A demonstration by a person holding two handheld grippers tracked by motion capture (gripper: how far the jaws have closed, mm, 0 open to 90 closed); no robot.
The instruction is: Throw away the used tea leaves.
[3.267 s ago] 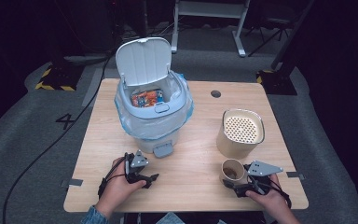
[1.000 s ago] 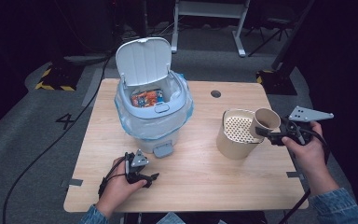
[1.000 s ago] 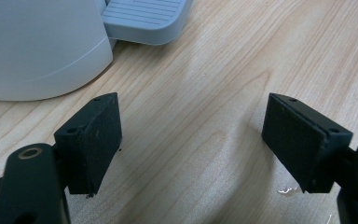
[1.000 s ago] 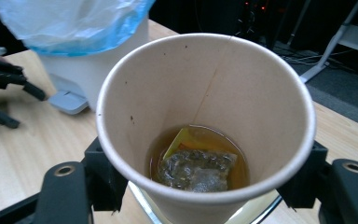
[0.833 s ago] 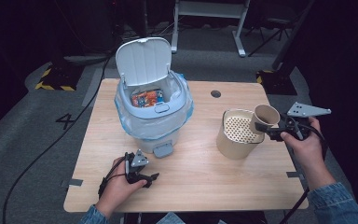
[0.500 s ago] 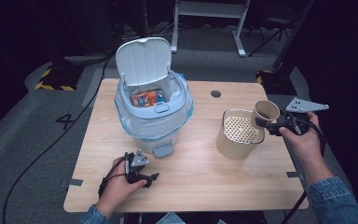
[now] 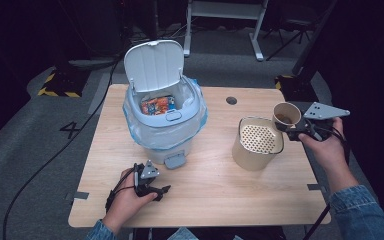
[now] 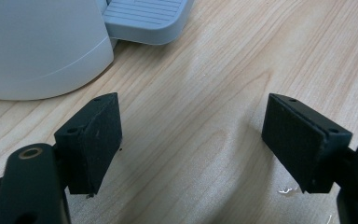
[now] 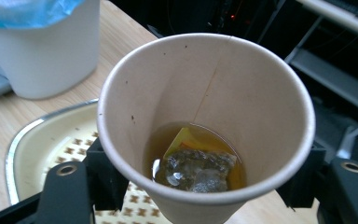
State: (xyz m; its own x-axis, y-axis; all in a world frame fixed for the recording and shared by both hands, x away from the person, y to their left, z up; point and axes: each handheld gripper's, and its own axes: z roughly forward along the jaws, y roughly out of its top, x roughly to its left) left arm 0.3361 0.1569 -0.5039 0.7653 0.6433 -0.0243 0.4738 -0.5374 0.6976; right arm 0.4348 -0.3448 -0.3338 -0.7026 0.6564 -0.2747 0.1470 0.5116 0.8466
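Right gripper view: paper cup (image 9: 205,116) clamped in right gripper (image 9: 205,186), above strainer pot (image 9: 51,144).

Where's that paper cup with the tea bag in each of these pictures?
High view: paper cup at right, in the right gripper, beside the strainer pot.
Left gripper view: the table and bin base; no cup.
Right gripper view: centre, close up.
Shared landmark: the white bin.

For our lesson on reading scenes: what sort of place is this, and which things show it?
Probably a recording studio or lab, not a kitchen: a lone wooden table on grey carpet, black-and-yellow floor tape, and a pedal bin staged for sorting waste.
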